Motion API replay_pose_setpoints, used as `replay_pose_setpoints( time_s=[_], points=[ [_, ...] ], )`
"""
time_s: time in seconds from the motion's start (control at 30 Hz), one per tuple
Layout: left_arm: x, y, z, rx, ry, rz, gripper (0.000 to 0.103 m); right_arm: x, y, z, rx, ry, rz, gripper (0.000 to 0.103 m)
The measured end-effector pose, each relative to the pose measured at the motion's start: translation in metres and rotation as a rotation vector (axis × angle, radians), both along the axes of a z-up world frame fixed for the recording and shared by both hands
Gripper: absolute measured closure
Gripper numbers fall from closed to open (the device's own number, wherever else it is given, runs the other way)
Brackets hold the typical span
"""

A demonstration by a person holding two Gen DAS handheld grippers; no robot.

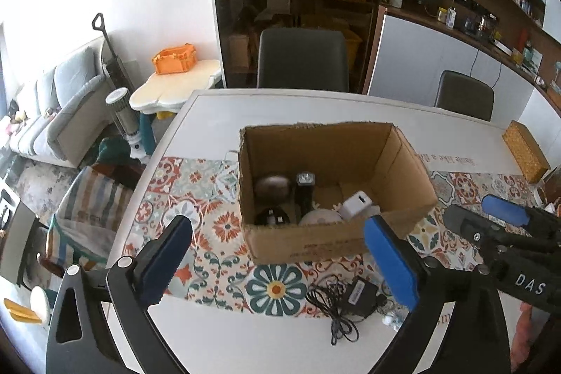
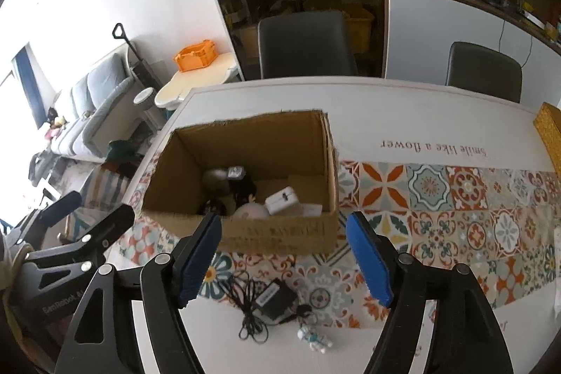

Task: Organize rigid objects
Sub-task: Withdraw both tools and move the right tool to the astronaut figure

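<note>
A black power adapter (image 2: 275, 298) with its loosely tangled cord (image 2: 249, 314) is left on the table (image 2: 438, 107), just in front of the near wall of the cardboard box (image 2: 280, 233). A small white-and-blue figurine (image 2: 314, 339) lies just beside the adapter, on the side away from the box.

Already inside the box: a white charger block (image 2: 283, 200), a black flashlight (image 1: 304, 195), a pale rounded item (image 2: 250, 211); others are too dark to identify.

Right gripper (image 2: 284, 260): fingers apart, nothing held, poised above the adapter, in front of the box. Left gripper (image 1: 278, 263): fingers apart, empty, likewise in front of the box, with the adapter below between its fingers.

Risks, as judged:
- Cord may be snagged on the box's near rim or trailed outside if only the adapter body is lifted.
- Figurine may be dragged or knocked by a cord loop, since the two lie close.
- Grippers are near each other; contact is possible if both descend together.
</note>
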State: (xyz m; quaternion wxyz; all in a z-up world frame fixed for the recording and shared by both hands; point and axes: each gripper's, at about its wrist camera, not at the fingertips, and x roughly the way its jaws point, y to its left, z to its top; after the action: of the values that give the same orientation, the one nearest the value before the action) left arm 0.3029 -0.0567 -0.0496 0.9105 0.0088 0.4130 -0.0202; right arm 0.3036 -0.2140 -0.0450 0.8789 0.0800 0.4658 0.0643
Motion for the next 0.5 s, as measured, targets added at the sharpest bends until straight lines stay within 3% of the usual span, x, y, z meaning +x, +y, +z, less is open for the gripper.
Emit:
replay_pose_setpoints(
  time_s=[0.5],
  points=[
    [-0.039, -0.008, -0.027, 0.000, 0.078, 0.024, 0.003, -0.030, -0.003, -0.040, 0.022, 0.114, 0.026, 0.029]
  ],
)
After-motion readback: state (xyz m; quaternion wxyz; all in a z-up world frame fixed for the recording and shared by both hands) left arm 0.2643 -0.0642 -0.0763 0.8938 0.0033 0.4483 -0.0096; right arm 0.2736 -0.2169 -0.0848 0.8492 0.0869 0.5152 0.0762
